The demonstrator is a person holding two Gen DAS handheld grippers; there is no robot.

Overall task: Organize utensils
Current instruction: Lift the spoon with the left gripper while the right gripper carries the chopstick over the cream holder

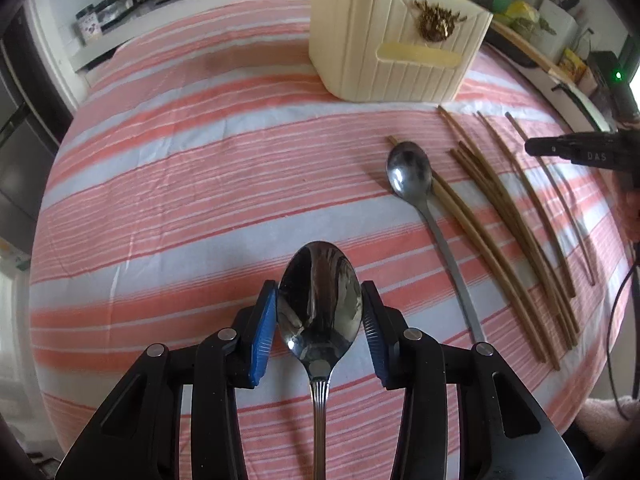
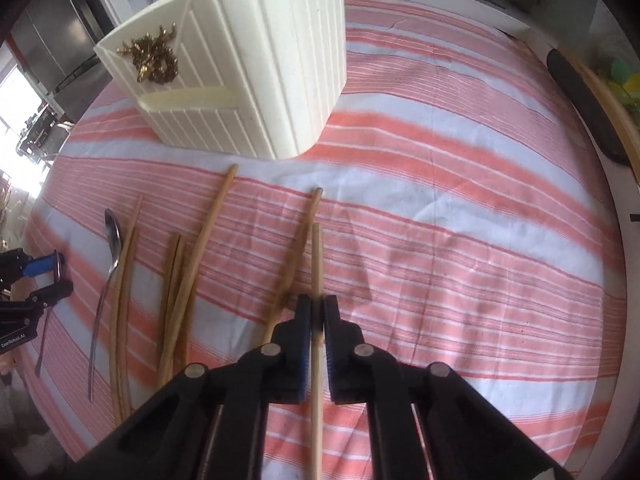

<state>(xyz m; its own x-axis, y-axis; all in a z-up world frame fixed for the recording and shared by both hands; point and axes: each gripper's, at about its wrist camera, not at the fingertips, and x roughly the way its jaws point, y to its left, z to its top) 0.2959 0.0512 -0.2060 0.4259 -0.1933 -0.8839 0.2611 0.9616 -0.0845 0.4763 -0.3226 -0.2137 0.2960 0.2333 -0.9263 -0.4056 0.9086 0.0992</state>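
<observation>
Pinching only the bowl's edges, the left fingers (image 1: 319,316) could drop the spoon (image 1: 319,300); the right fingers (image 2: 317,312), clamped on one chopstick (image 2: 317,264), risk it pivoting.

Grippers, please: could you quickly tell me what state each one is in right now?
Left gripper: holding a spoon by its bowl.
Right gripper: closed on a single chopstick.

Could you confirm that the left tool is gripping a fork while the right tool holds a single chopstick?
Not quite: the left tool grips a spoon, not a fork, as the left wrist view shows. The right tool does hold a single chopstick.
</observation>
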